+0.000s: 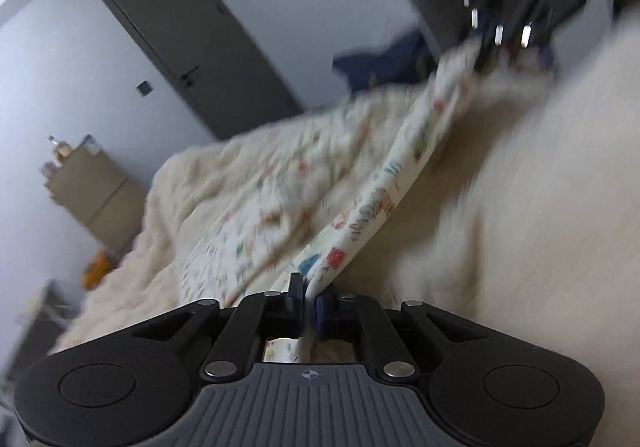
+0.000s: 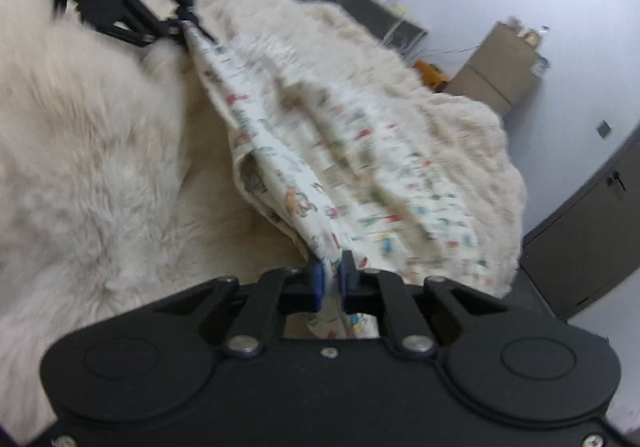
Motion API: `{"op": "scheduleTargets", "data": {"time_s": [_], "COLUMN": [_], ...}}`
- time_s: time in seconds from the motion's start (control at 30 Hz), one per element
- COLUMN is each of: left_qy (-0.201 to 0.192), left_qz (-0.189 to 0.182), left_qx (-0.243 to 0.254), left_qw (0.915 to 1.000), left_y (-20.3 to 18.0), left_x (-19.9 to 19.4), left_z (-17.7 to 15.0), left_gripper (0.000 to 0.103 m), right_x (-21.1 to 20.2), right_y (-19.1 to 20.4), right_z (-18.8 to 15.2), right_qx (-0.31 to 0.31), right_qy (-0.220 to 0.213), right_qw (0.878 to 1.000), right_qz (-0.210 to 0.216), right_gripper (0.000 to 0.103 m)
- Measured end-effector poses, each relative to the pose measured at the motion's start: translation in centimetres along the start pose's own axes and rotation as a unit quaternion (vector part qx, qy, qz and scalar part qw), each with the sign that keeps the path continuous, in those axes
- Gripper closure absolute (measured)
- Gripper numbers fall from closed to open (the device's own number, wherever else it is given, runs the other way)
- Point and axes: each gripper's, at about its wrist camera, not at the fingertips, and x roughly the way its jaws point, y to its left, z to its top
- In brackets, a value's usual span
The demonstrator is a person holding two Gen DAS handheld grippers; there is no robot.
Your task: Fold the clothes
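Up close, the left tongs are pinched almost fully together on an edge of the printed garment, the thin cloth squeezed between one black pad and one blue pad. The right tongs are likewise nearly closed on another part of the same edge, with a fold of the fabric caught between their blue and black pads. Each pair also appears in the other's view: the right tongs at the far end of the taut edge, and the left tongs gripping the opposite end.

The garment is a thin, soft cream fabric scattered with small red, blue, green and orange figures; motion blur keeps the print from being read clearly. Its held edge is stretched in a straight line between the two tongs, while the rest drapes down in loose folds onto a fluffy cream blanket with a long, shaggy pile and a ragged, uneven border.

Beyond it stand a dark grey door in a pale wall, a beige cabinet with small items on top, and a dark blue cloth lying at the blanket's far side. No legible writing shows.
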Motion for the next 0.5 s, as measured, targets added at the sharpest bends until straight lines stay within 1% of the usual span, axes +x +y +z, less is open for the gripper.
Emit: {"op": "scheduleTargets", "data": {"time_s": [0.03, 0.07, 0.1, 0.13, 0.17, 0.2, 0.23, 0.27, 0.3, 0.33, 0.37, 0.4, 0.43, 0.47, 0.5], "left_qy": [-0.002, 0.006, 0.015, 0.024, 0.032, 0.038, 0.038, 0.036, 0.029, 0.023, 0.013, -0.006, -0.018, -0.038, -0.052], "left_qz": [-0.015, -0.031, -0.048, -0.064, -0.081, -0.099, -0.109, -0.117, -0.122, -0.127, -0.132, -0.135, -0.132, -0.120, -0.097], "left_qx": [0.000, 0.015, 0.029, 0.043, 0.055, 0.058, 0.060, 0.058, 0.047, 0.036, 0.022, 0.004, -0.010, -0.035, -0.064], "left_qw": [0.9999, 0.9994, 0.9983, 0.9967, 0.9947, 0.9926, 0.9916, 0.9908, 0.9909, 0.9910, 0.9909, 0.9908, 0.9911, 0.9914, 0.9919], "left_y": [0.1, -0.5, -1.0, -1.6, -2.1, -2.4, -2.3, -2.0, -1.1, -0.3, 0.7, 2.1, 2.8, 4.8, 7.0], "left_x": [-0.8, -1.1, -1.5, -1.9, -2.1, -2.1, -2.3, -2.5, -3.0, -3.5, -4.2, -5.2, -5.5, -6.4, -7.1], "left_z": [0.3, 0.5, 0.7, 0.8, 0.9, 0.6, 0.4, 0.1, -0.1, -0.3, -0.4, -0.5, -0.3, -0.3, -0.5], "left_gripper": [0.102, 0.101, 0.098, 0.090, 0.067, 0.054, 0.048, 0.047, 0.046, 0.041, 0.034, 0.032, 0.025, 0.020, 0.018], "right_x": [-1.2, -2.1, -2.8, -3.4, -3.4, -2.9, -2.5, -2.0, -1.4, -1.2, -1.4, -1.9, -2.5, -2.9, -3.3], "right_y": [-0.3, -0.2, 0.3, 0.8, 1.6, 2.4, 2.7, 3.2, 3.6, 3.7, 3.4, 2.4, 1.0, -0.4, -2.4], "right_z": [0.0, -0.1, -0.2, -0.4, -0.6, -0.9, -1.0, -1.2, -1.6, -1.9, -2.1, -2.4, -2.7, -2.9, -3.2], "right_qx": [0.001, -0.010, -0.031, -0.052, -0.074, -0.090, -0.099, -0.111, -0.122, -0.125, -0.121, -0.105, -0.079, -0.052, -0.007], "right_qy": [-0.009, -0.011, -0.007, -0.003, 0.014, 0.036, 0.047, 0.060, 0.071, 0.074, 0.068, 0.050, 0.027, 0.006, -0.024], "right_qw": [1.000, 1.000, 0.999, 0.998, 0.996, 0.993, 0.991, 0.989, 0.985, 0.983, 0.983, 0.985, 0.989, 0.991, 0.993], "right_qz": [0.004, 0.010, 0.020, 0.030, 0.047, 0.064, 0.071, 0.081, 0.096, 0.109, 0.118, 0.125, 0.125, 0.122, 0.119], "right_gripper": [0.097, 0.097, 0.097, 0.097, 0.096, 0.094, 0.092, 0.085, 0.082, 0.082, 0.080, 0.065, 0.056, 0.041, 0.031]}}
